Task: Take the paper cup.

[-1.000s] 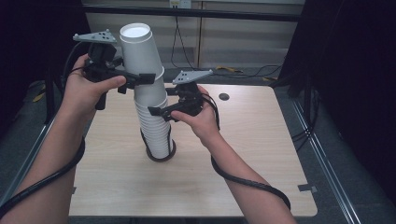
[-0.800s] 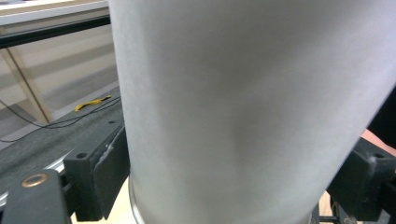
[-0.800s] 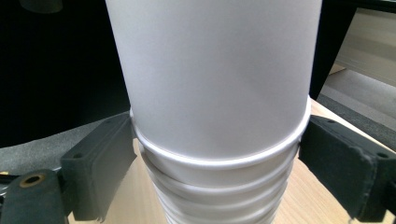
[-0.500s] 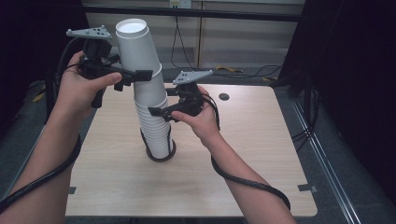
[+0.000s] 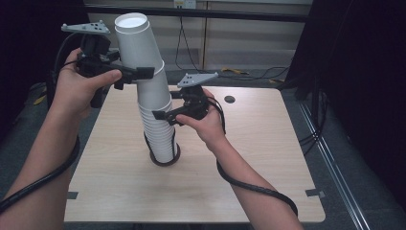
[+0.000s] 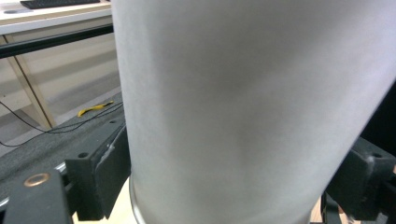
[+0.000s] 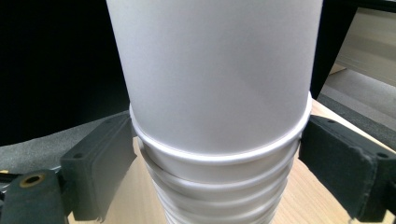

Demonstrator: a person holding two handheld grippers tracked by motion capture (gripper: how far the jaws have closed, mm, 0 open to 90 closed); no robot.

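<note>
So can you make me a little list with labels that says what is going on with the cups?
Work in hand: pulling the top cup off a tall stack
Top cup: white paper, tilted, partly lifted from the stack
Cup stack: white, upright, base inside a dark ring
Left hand-held gripper: jaws closed on the top cup
Right hand-held gripper: jaws clamped around the stack's rims, steadying it
Table: light wood, with a small dark hole near the far edge
</note>
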